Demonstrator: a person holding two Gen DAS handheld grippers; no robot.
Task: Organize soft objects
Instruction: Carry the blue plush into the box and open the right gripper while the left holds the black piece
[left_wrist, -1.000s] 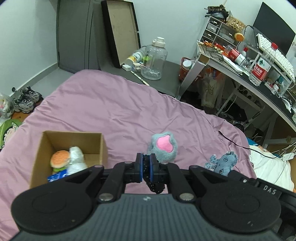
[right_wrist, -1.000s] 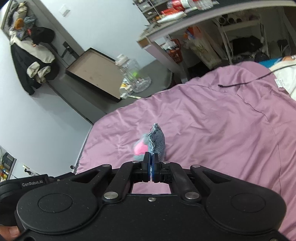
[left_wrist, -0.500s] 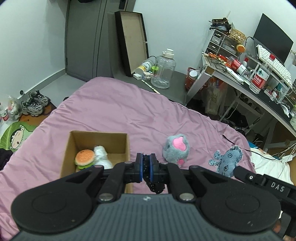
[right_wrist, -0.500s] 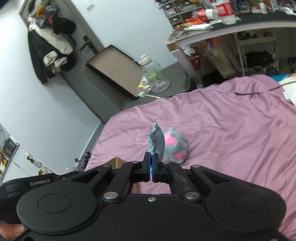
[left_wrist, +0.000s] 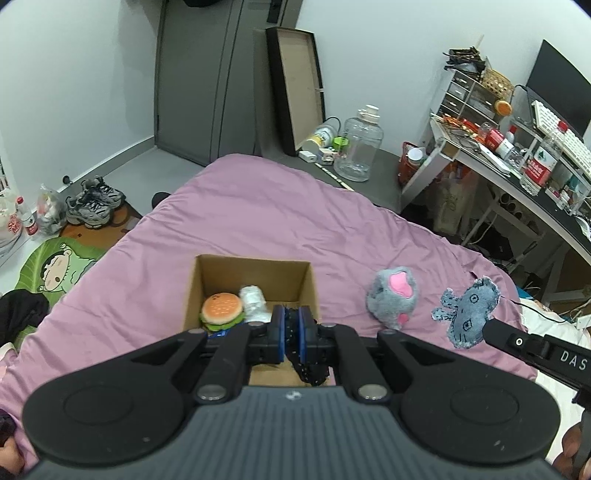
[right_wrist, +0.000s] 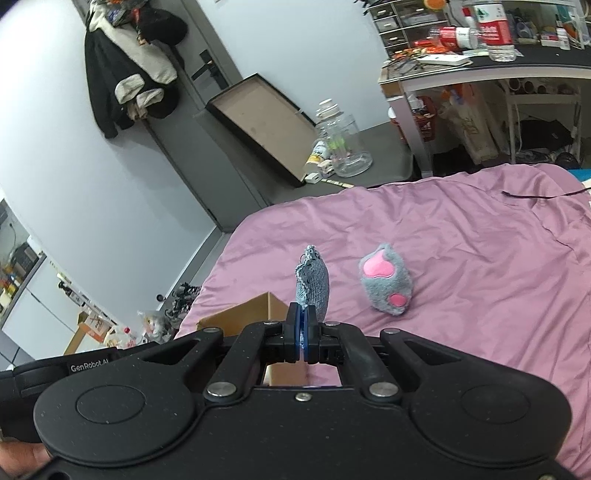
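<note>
My left gripper (left_wrist: 291, 332) is shut on a black soft object (left_wrist: 308, 365) that hangs just above the near edge of the open cardboard box (left_wrist: 251, 269). In the box lie a plush burger (left_wrist: 221, 312) and a white soft toy (left_wrist: 254, 302). My right gripper (right_wrist: 303, 332) is shut on a blue denim toy (right_wrist: 313, 282), which shows held in the air at the right of the left wrist view (left_wrist: 469, 308). A grey plush paw with pink pads (left_wrist: 393, 297) lies on the purple bed cover, right of the box; it also shows in the right wrist view (right_wrist: 384, 282).
The purple bed cover (left_wrist: 277, 218) spreads around the box. Beyond the bed stand a clear water jug (left_wrist: 358, 147), a leaning flat black box (left_wrist: 295, 81) and a cluttered desk (left_wrist: 517, 162). Shoes (left_wrist: 94, 201) and a green mat (left_wrist: 55, 266) lie on the floor at the left.
Both grippers have moved left toward the box. The box now sits under my left gripper, and the denim toy has come closer to the box beside the grey paw.
</note>
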